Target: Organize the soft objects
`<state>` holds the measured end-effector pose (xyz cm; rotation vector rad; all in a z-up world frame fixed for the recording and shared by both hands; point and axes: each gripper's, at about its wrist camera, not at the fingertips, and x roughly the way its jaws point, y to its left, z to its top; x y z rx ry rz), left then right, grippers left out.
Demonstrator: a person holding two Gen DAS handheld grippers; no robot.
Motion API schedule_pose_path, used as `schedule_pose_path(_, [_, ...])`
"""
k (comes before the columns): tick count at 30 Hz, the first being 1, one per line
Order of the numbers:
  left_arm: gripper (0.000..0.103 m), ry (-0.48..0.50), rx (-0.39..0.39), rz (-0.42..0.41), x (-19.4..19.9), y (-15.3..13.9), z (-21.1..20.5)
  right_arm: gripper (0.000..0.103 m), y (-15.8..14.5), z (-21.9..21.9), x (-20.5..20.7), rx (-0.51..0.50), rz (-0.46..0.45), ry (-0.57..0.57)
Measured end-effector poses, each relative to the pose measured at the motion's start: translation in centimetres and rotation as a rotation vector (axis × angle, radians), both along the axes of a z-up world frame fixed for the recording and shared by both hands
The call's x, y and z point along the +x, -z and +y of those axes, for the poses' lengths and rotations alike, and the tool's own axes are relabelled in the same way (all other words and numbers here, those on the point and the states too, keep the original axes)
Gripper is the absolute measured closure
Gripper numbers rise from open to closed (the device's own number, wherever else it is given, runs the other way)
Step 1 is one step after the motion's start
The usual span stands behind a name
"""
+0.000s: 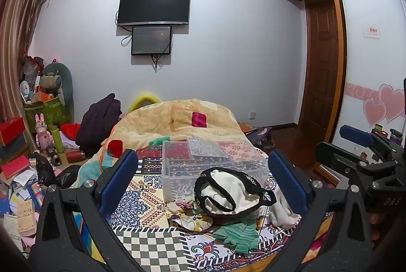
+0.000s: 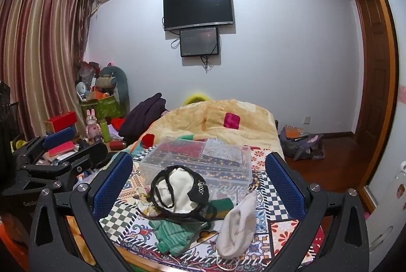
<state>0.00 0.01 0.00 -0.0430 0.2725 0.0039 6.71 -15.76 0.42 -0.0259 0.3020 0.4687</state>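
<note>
A small pile of soft items lies on the patterned bedspread point(image 1: 149, 198) near the bed's front edge: a black-and-white garment point(image 1: 228, 193) point(image 2: 181, 192) on top, a green knit piece point(image 1: 238, 236) point(image 2: 172, 234), a floral cloth point(image 1: 187, 216) and a white sock point(image 2: 238, 228) point(image 1: 283, 208). A clear plastic box point(image 1: 213, 160) point(image 2: 200, 160) stands just behind the pile. My left gripper point(image 1: 203, 178) is open and empty, hovering before the pile. My right gripper point(image 2: 200, 185) is open and empty, likewise. Each gripper shows at the other view's edge.
A yellow quilt point(image 1: 182, 117) is heaped at the far end of the bed. Cluttered floor with boxes, papers and toys point(image 1: 40, 140) lies left. A bag point(image 2: 302, 145) sits on the wooden floor right. A TV point(image 1: 154, 5) hangs on the far wall.
</note>
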Motion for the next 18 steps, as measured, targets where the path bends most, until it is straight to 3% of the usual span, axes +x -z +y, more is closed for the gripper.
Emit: schedule_pose_path(18, [0.0,0.003,-0.004,-0.001,0.03,-0.19,-0.21,0.0,0.3,-0.09,0.06,0.01,0.0,-0.008])
